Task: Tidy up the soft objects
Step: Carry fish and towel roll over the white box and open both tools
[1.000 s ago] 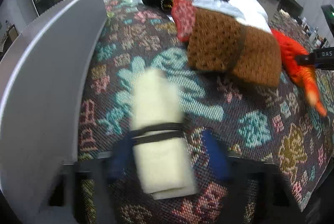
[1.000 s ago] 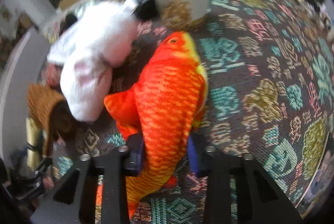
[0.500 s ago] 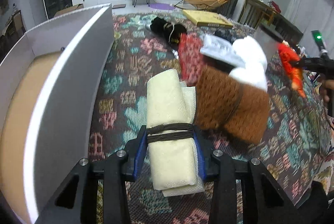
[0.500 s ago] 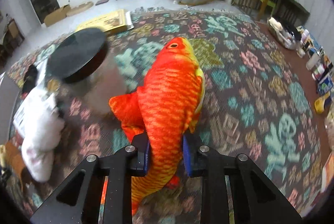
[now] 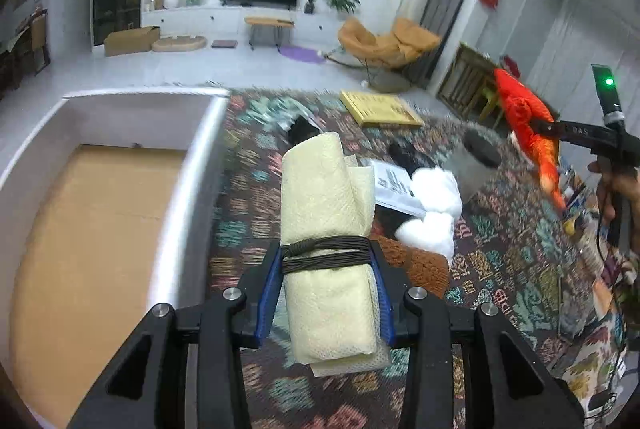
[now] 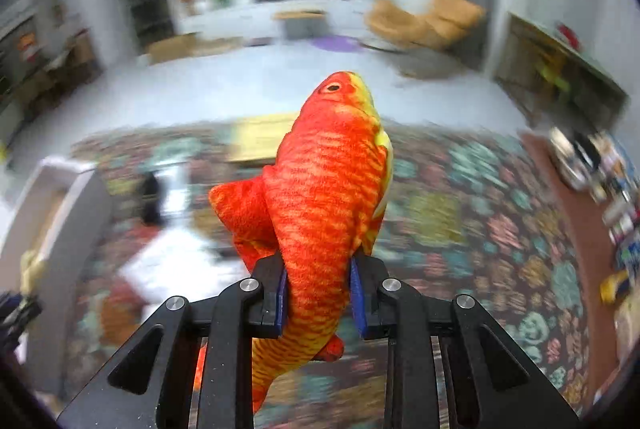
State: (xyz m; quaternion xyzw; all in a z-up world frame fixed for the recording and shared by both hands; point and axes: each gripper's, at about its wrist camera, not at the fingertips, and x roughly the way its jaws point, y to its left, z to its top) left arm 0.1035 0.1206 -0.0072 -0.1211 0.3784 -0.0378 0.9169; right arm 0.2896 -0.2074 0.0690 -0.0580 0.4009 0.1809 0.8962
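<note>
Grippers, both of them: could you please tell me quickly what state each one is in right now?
Left gripper: shut on the rolled cream cloth bundle tied with dark cord.
Right gripper: shut on the orange-red plush fish.

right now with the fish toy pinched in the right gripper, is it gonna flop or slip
The plush fish probably flops: its tail droops below the right gripper. A slip seems unlikely, since the pads dent its fuzzy body. It looks light.
</note>
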